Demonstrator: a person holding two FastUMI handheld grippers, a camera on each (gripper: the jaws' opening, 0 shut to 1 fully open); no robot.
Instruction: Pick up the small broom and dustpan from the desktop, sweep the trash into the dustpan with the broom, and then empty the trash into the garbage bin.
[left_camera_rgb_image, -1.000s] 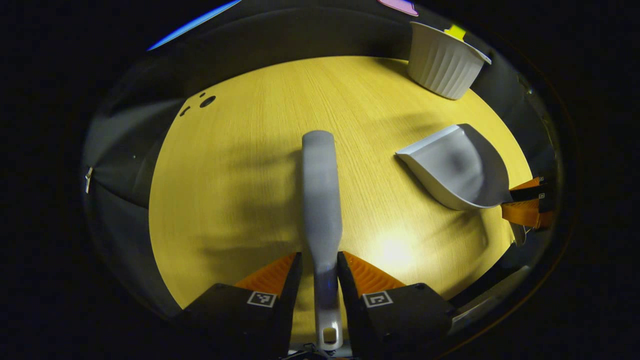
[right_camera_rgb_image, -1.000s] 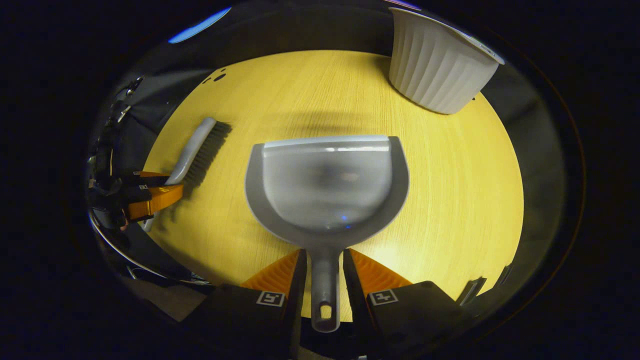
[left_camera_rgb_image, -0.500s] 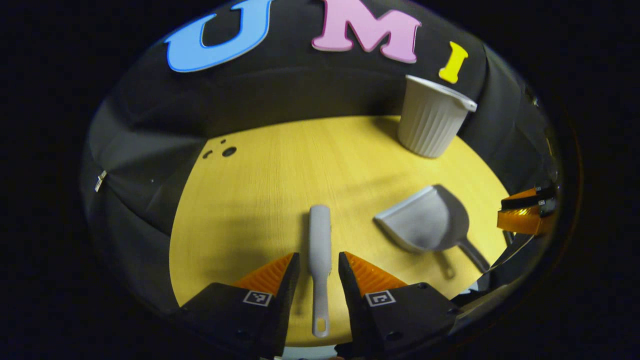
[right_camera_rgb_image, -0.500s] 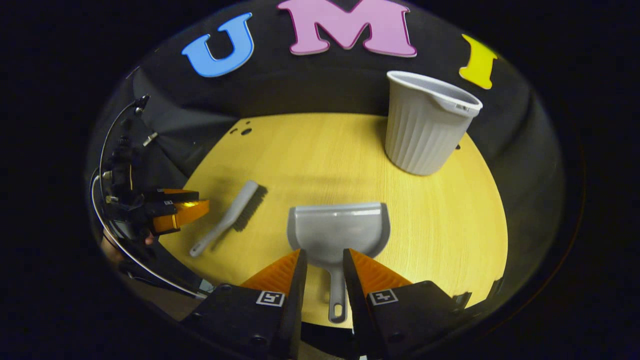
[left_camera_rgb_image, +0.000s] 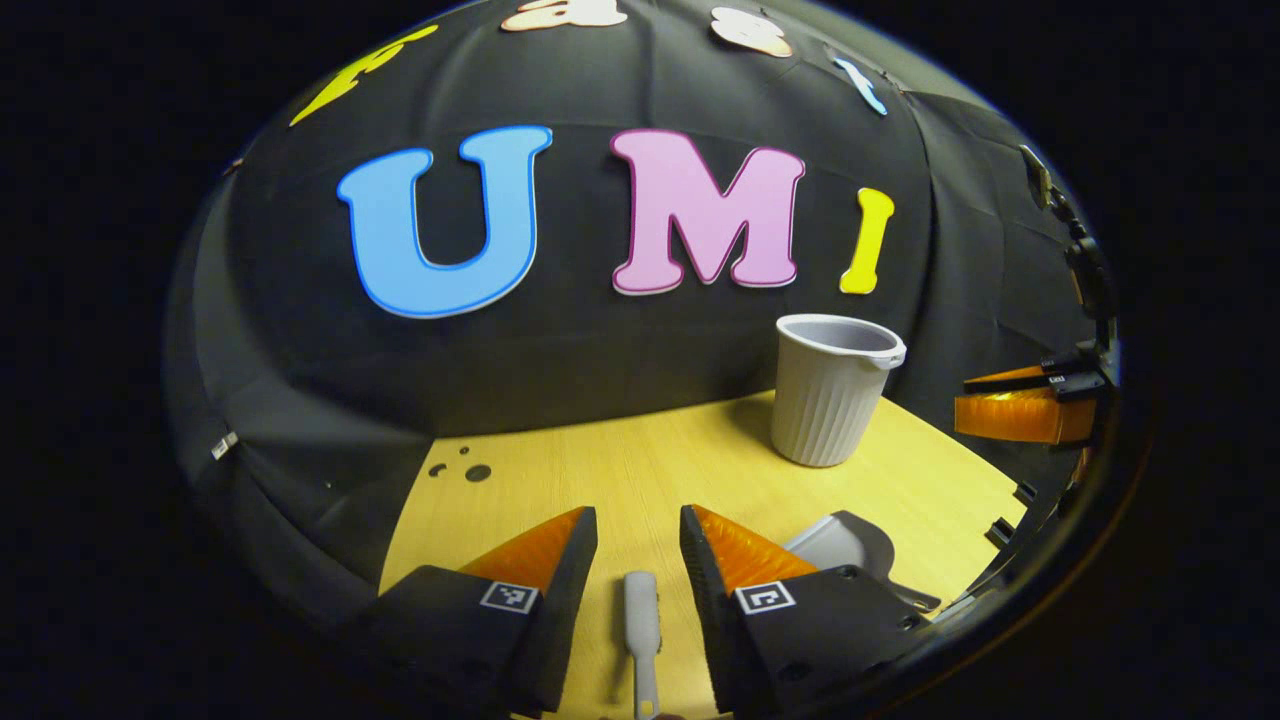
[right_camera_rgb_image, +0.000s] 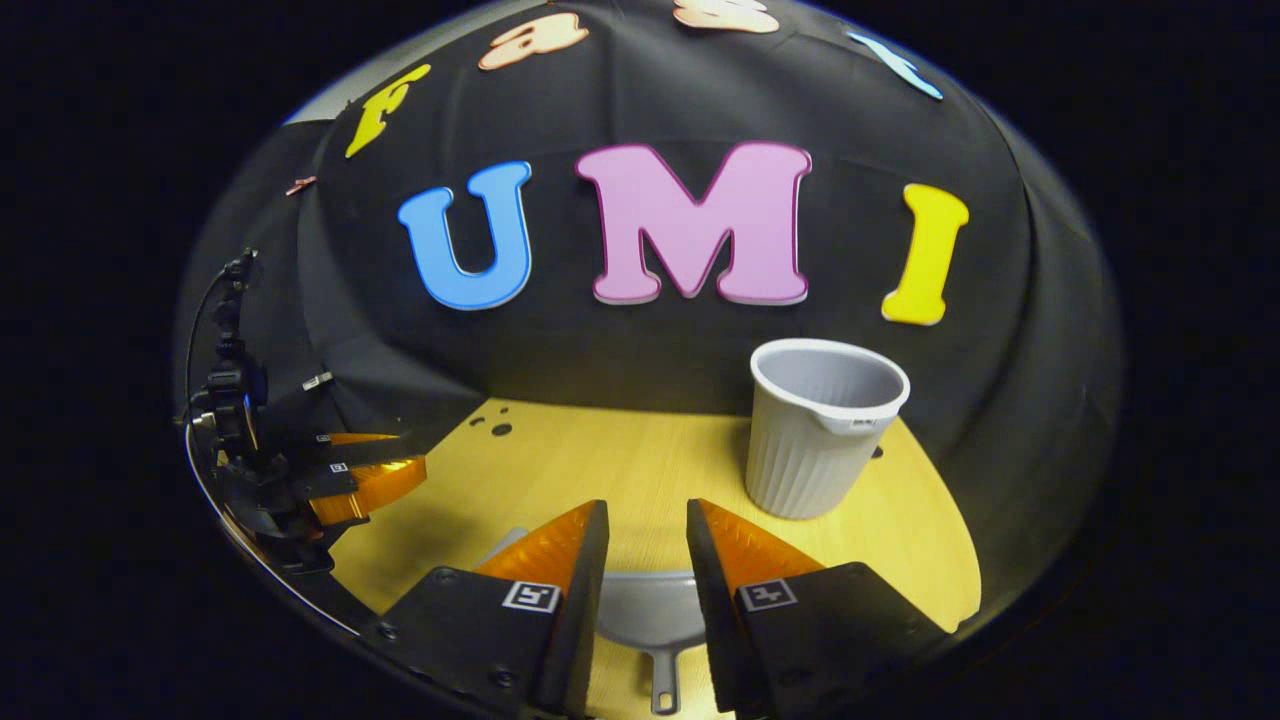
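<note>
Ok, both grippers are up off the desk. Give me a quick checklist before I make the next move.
1. Left gripper open: ok, its fingers stand apart with the broom lying on the desk between and below them, ungripped.
2. Right gripper open: ok, the dustpan lies flat below it, handle toward the camera.
3. Broom and dustpan apart: ok, there is bare desk between them in the left gripper view.
4. Garbage bin upright, mouth open: ok.
5. Trash left on the desk: cannot tell; no loose pieces show on the wood in sight.
6. Bin contents: cannot tell.
</note>
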